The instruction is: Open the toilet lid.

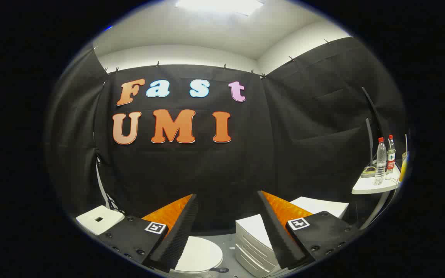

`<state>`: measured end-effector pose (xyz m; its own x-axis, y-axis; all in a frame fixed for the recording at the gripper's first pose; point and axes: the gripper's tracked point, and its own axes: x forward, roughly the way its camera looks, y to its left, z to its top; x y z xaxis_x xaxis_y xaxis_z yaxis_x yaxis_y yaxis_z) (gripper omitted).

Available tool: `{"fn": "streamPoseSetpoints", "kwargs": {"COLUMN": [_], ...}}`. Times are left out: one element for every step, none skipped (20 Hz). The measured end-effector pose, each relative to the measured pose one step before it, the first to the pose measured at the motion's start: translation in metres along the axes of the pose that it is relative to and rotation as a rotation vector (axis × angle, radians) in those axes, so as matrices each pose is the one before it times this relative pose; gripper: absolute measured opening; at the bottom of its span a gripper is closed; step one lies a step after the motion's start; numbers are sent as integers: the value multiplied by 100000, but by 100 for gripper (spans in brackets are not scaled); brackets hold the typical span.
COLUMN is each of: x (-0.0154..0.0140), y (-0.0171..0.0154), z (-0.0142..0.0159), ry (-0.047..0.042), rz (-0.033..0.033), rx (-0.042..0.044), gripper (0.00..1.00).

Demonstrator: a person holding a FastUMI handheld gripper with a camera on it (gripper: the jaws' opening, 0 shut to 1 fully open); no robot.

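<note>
White and closed, the toilet lid (pixel 199 255) is lying low between the fingers, nearer the left one. The gripper (pixel 227 200) is hanging above it with fingers spread wide, gripping nothing. A white drawer unit (pixel 251 241) is sitting beside the right finger.

No legible text; bottle (pixel 380 161) labels too small to read

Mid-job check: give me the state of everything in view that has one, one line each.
hand-held gripper: open, fingers spread apart, holding nothing, raised above the toilet.
toilet lid: closed, lying flat, below and between the fingers.
white drawer unit: drawers look shut.
two water bottles: upright and capped, on the small white table.
</note>
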<state>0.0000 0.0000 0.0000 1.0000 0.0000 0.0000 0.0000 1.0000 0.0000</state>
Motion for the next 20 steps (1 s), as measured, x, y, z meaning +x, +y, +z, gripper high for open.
{"fn": "streamPoseSetpoints", "kwargs": {"x": [78, -58, 11, -17, -12, 0, 42, -50, -15, -124, 22, 11, 191, 44, 46, 119, 88, 225, 184, 225], "y": [-67, -125, -58, -70, -95, -53, -62, -146, -71, -18, -31, -32, 75, -45, -38, -143, -31, -91, -241, -195], "z": [-65, -75, -61, -145, -122, -19, 8, -69, -14, -103, -61, -50, -154, -217, -383, -493, -480, -597, -744, -849], "ry": [103, 173, 197, 400, 310, 1, -175, -141, 38, 127, 65, 70, 117, 384, 505, 595, 478, 293, 354, 143], "rz": [-48, -187, -194, -184, 142, 127, -76, -212, -101, -62, -18, 23, 53, -27, -111, -122, -155, -288, -780, -654], "rx": [-106, 10, 151, 307, 471, 403, 205, 73, 99, 140, 140, 72, -51, -105, -86, 71, 136, 12, 17, 185], "gripper": [98, 98, 98, 98, 98, 98, 98, 98, 98, 98, 98, 98, 98, 98, 98, 98, 98, 98, 98, 98]}}
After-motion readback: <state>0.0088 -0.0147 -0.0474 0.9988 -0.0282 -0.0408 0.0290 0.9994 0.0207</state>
